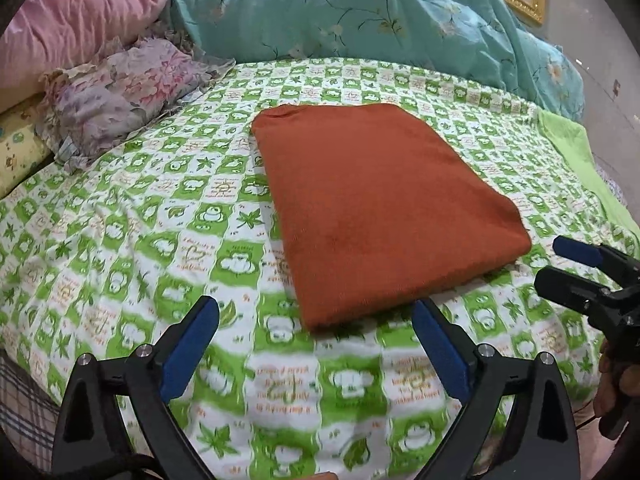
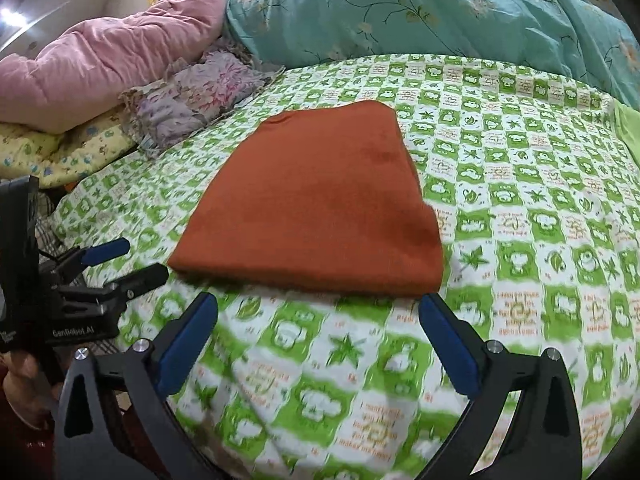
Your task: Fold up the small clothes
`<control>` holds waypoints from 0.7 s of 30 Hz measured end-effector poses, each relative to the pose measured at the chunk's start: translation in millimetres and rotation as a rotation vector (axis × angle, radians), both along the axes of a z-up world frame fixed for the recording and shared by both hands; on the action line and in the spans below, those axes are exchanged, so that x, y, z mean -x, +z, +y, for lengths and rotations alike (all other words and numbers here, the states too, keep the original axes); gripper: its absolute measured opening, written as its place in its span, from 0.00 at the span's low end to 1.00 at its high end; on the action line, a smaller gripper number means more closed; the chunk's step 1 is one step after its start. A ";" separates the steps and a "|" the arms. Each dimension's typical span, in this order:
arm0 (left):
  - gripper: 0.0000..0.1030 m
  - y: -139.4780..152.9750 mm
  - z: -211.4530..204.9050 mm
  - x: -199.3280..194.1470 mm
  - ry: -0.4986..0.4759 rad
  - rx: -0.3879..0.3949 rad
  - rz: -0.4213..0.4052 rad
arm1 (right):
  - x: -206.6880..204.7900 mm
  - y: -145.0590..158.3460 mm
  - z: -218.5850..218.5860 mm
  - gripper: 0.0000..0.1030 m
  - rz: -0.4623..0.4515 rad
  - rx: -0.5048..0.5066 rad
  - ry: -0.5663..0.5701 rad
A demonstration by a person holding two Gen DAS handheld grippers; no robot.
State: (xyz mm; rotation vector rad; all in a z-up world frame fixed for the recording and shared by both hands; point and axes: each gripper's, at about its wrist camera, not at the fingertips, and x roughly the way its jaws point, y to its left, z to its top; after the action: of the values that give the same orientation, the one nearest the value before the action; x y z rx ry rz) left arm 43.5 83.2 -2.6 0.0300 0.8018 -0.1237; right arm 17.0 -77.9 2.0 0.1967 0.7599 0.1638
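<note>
Low over the bedsheet (image 1: 120, 240), left tongs (image 1: 316, 320) and right tongs (image 2: 318, 316) spread wide, empty, seemingly just short of folded orange cloth (image 1: 380, 208).

left wrist: low, near, faces bed (image 1: 120, 208) | right wrist: same (from right) | shared: orange cloth (image 1: 380, 208)

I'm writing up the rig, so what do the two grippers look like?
Both match: the left gripper and right gripper have black angular frames with silver bolts, and fingers lined with blue pads. White lettering reading GenRobot.AI marks the left one's body in the right wrist view.
</note>
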 end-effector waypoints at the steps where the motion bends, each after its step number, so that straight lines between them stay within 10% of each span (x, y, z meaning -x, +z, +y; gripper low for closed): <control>1: 0.95 -0.5 -0.7 -5.1 0.006 -0.007 0.002 | -3.9 0.2 -1.2 0.97 0.002 0.001 -0.003; 21: 0.96 4.3 -4.0 -42.7 0.066 -0.041 0.024 | -59.1 -6.6 -7.4 0.97 0.060 -0.011 0.013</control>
State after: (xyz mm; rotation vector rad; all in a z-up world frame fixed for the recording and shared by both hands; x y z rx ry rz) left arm 86.2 79.2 1.7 0.0408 0.8279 -0.0452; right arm 76.1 -85.3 -4.6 0.2082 0.8199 0.1751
